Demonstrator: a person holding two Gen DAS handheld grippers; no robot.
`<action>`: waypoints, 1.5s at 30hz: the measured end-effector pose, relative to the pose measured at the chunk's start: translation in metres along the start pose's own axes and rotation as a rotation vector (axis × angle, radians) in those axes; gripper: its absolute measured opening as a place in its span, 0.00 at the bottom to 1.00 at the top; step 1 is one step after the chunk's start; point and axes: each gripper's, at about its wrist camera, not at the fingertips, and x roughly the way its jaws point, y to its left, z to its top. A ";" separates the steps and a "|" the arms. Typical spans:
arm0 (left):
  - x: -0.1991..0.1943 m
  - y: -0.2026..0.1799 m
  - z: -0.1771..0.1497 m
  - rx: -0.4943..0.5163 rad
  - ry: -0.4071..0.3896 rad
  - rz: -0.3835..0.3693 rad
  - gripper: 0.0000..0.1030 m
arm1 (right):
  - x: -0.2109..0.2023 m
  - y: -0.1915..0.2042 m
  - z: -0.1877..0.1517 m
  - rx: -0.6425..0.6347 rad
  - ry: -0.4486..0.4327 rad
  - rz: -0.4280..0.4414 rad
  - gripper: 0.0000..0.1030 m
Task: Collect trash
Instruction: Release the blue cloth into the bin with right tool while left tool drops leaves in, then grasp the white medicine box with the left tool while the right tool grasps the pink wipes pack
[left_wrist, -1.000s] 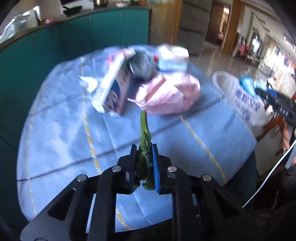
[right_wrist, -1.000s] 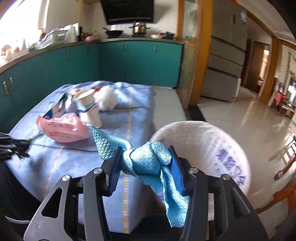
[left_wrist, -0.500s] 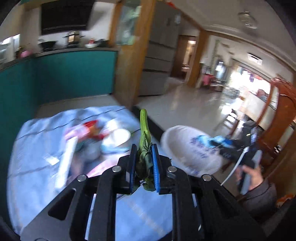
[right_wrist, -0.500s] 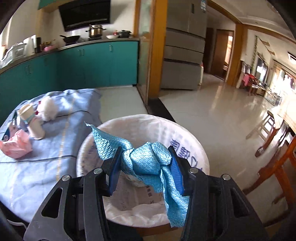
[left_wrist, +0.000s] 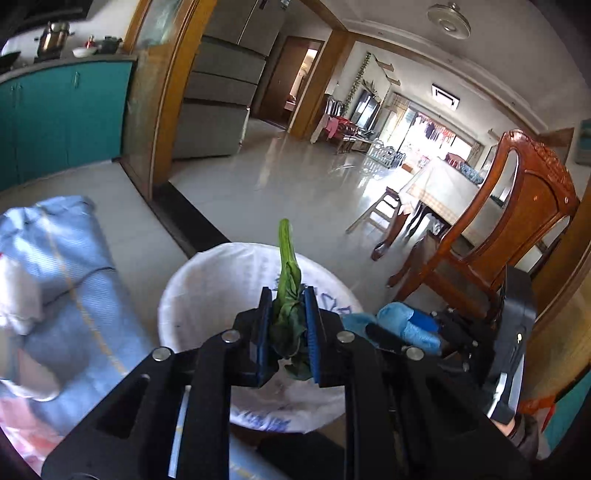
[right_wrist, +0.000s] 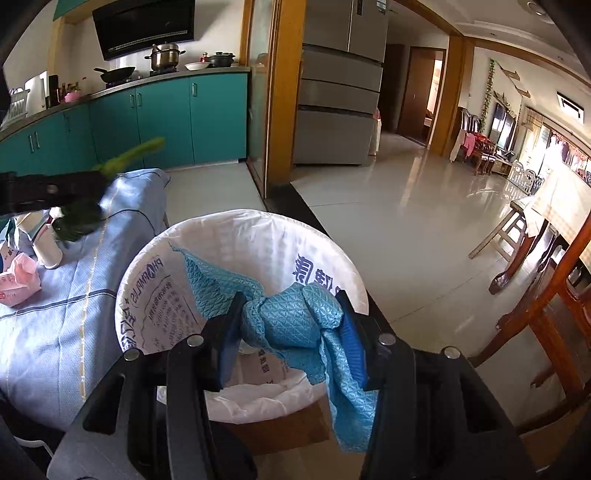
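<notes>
Now both grippers sit over the white-lined round trash bin (right_wrist: 258, 240). Right gripper (right_wrist: 291, 325), clamped on a crumpled blue cloth (right_wrist: 288, 321), hangs above the near rim. Left gripper (left_wrist: 289, 325) pinches a wilted green vegetable stalk (left_wrist: 286, 273), long axis pointing far, bin mouth directly below.

A wilted green vegetable leaf (left_wrist: 287, 325) stood upright, stalk uppermost, clamped between the pads of the left hand-held gripper (left_wrist: 287, 332) above the bin. A crumpled blue cloth (right_wrist: 291, 325) was pinched in the right hand-held gripper (right_wrist: 291, 332), one corner raised to the left, one end hanging low. The round bin (right_wrist: 258, 229), lined with a white printed bag, sat just beside the table (right_wrist: 55, 325). A pink packet (right_wrist: 18, 280) and a paper cup (right_wrist: 46, 243) lay on the table.
</notes>
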 end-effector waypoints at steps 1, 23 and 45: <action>0.003 0.001 0.000 -0.009 -0.003 0.006 0.21 | 0.002 0.000 0.001 0.000 0.001 0.001 0.47; -0.191 0.147 -0.067 -0.118 -0.085 0.733 0.70 | 0.007 0.129 0.025 -0.210 -0.034 0.254 0.87; -0.207 0.224 -0.111 -0.335 0.014 0.612 0.70 | -0.034 0.314 -0.002 -0.670 0.104 0.955 0.91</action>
